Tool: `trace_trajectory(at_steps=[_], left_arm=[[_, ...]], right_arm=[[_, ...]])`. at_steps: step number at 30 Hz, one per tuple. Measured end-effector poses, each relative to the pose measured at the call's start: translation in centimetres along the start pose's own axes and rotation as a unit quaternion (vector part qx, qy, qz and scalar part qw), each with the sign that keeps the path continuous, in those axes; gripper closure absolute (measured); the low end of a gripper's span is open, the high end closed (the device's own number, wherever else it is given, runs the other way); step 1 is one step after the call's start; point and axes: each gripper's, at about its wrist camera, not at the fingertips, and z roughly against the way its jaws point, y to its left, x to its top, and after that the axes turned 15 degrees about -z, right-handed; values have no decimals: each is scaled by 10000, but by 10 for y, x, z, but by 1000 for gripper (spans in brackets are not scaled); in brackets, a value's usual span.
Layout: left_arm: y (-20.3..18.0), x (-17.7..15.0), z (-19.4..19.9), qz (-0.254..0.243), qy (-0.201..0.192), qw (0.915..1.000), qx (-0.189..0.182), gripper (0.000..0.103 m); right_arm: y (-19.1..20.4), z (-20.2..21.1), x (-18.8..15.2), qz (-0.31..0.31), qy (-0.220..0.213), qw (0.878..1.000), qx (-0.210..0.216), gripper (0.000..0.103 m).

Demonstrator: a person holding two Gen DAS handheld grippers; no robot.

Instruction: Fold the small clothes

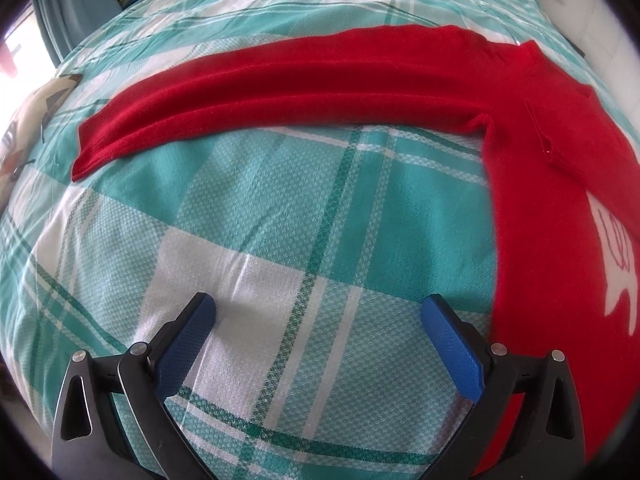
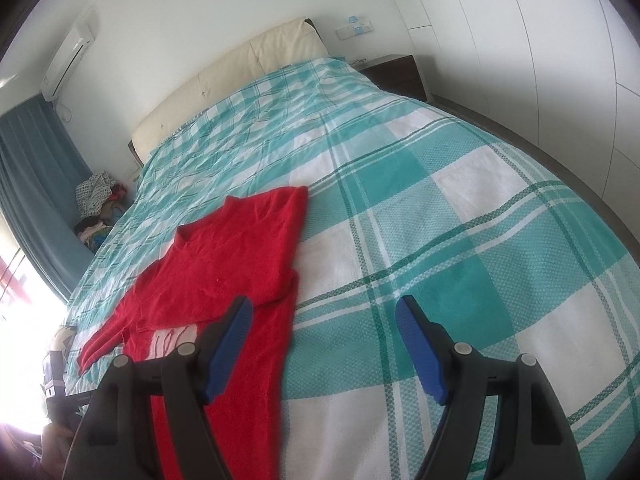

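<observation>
The bed is giving loads of open room, right side totally bare. The sweater is lying flat near the foot, one sleeve stretching out leftward. Both claws, left and right, are hanging spread apart, holding nothing. I'm guessing a sloppy pinch is going to drag the bedspread up too.

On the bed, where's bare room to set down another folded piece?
Bare bedspread right of the sweater up to the headboard, and the patch below the outstretched sleeve. Crowded: the clothes pile by the curtain.
</observation>
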Motion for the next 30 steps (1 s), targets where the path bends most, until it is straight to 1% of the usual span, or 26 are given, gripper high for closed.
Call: trace_trajectory(at_steps=[5,10,18,30], left_arm=[[-6,-1,0,-78,-22,9999,117,0],[-12,-4,0,-110,-10,9998,151,0],[-5,-2,-5,-107,48,9999,-42,0],[9,3,-13,-166,153,9996,-185,0]], right_arm=[[7,-1,-3,201,-20,9998,-18,29],[7,-1,-4,213,-7,9998,-17,29],[6,-2,-4,189,-16,9998,-17,29],[7,0,-6,219,-3,9998,-15,29]])
